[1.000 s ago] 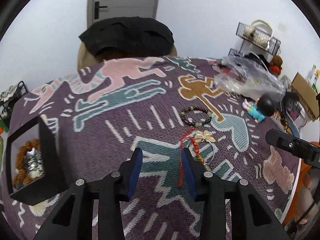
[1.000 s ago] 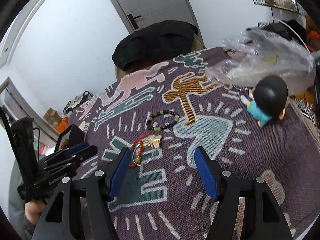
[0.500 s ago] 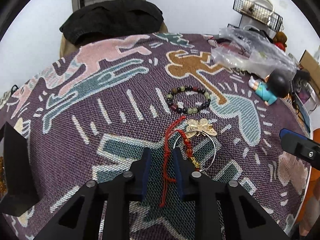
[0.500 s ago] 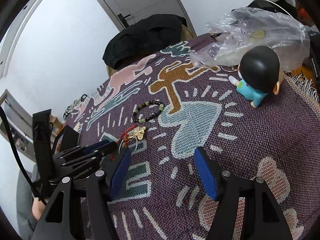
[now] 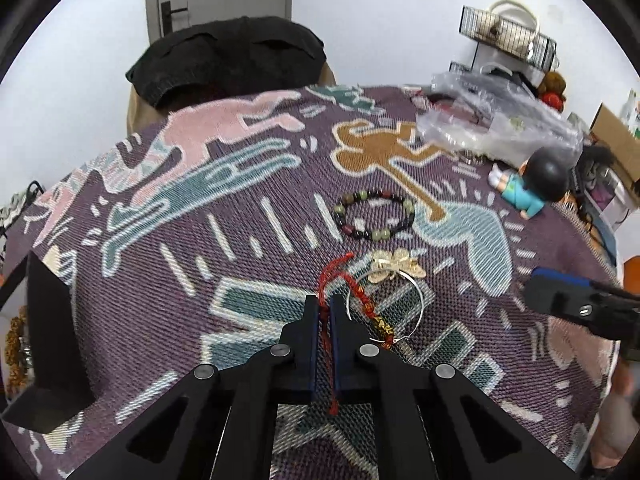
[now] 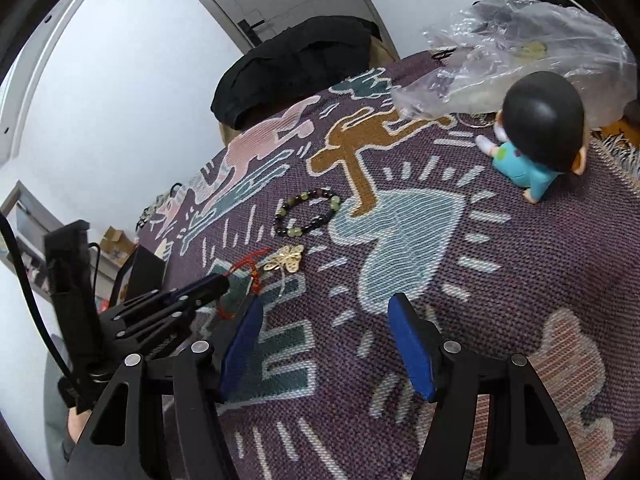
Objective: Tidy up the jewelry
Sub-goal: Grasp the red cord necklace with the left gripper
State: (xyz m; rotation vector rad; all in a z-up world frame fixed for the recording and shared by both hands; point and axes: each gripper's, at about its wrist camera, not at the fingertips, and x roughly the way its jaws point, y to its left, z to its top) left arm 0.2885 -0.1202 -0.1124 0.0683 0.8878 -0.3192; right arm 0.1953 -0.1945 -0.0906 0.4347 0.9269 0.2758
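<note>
A red cord bracelet (image 5: 362,296) with a gold charm lies on the patterned purple cloth (image 5: 160,300). My left gripper (image 5: 324,306) is shut on its red cord, low on the cloth. A silver hoop with a gold butterfly (image 5: 394,266) lies beside it. A dark and green bead bracelet (image 5: 374,216) lies farther back. My right gripper (image 6: 324,312) is open and empty above the cloth, right of the jewelry; the left gripper (image 6: 212,286), red cord (image 6: 254,266), butterfly (image 6: 286,258) and bead bracelet (image 6: 308,216) show in its view.
A black open box (image 5: 48,340) holding brown beads stands at the left edge. A black-haired doll in blue (image 5: 528,188) and a clear plastic bag (image 5: 492,120) lie at the back right. A chair with black clothing (image 5: 228,56) stands behind the table.
My left gripper moved forward over the red cord and closed on it. My right gripper stayed open and drifted a little to the right.
</note>
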